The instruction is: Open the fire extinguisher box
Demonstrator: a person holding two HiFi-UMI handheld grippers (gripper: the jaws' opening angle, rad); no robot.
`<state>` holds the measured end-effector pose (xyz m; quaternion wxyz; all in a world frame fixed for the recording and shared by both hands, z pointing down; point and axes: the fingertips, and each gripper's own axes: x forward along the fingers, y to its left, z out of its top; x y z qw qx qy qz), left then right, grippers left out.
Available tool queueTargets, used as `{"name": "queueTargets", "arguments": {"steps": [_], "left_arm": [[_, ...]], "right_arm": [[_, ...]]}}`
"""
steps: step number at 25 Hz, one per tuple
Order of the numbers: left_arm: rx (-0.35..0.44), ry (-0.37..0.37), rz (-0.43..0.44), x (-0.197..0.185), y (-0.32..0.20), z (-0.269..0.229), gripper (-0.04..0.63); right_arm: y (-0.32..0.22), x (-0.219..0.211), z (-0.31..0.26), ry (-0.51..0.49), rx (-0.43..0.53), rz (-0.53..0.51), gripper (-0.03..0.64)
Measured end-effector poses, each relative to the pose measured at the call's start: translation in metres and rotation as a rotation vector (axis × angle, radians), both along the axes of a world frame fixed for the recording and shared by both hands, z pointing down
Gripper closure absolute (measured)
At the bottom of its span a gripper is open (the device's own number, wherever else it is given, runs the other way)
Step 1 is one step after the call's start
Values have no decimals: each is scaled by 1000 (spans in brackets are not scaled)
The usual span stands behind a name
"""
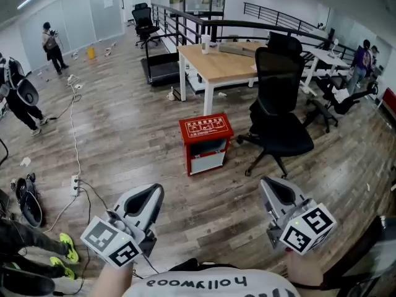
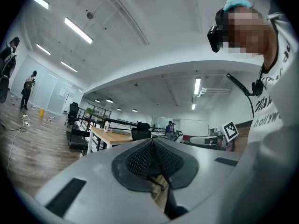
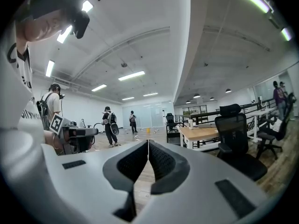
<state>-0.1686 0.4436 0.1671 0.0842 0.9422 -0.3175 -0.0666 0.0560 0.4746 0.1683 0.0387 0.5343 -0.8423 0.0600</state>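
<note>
Currently both jaws are closed and empty; the box is well ahead of you, not yet reached.

You hold the left gripper [image 1: 150,195] and right gripper [image 1: 273,188] low and near your body, pads together with nothing between them. The box [image 1: 205,143] stands on the floor [image 1: 124,135] beside the desk [image 1: 223,64] leg, near a chair [image 1: 278,116]. It is red and upright, with white print on its flat lid [image 1: 206,127] and a pale panel in the front. Expect a stiff metal case, probably heavy enough to stay put, with smooth paint that may slip. Take hold at the lid's front edge; its hinge and any latch cannot be made out.
</note>
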Motion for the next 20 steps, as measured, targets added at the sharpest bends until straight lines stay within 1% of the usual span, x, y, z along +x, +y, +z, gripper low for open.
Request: {"name": "queueTargets", "arguments": {"steps": [6, 8, 11, 15, 17, 20], "left_arm": [[-6, -19, 11, -5, -5, 5, 589], [-2, -35, 15, -6, -8, 10, 588], [4, -49, 20, -12, -10, 11, 588], [3, -43, 33, -24, -20, 11, 588], [0, -39, 28, -30, -25, 16, 588], [-16, -9, 13, -38, -35, 23, 589]], "right_arm": [[-7, -9, 4, 47, -15, -7, 604], [-10, -12, 6, 31, -6, -10, 604], [-15, -17, 2, -19, 7, -5, 604], [-25, -24, -2, -26, 28, 22, 604], [-27, -25, 2, -3, 39, 42, 604], [-33, -18, 11, 35, 28, 73, 604]]}}
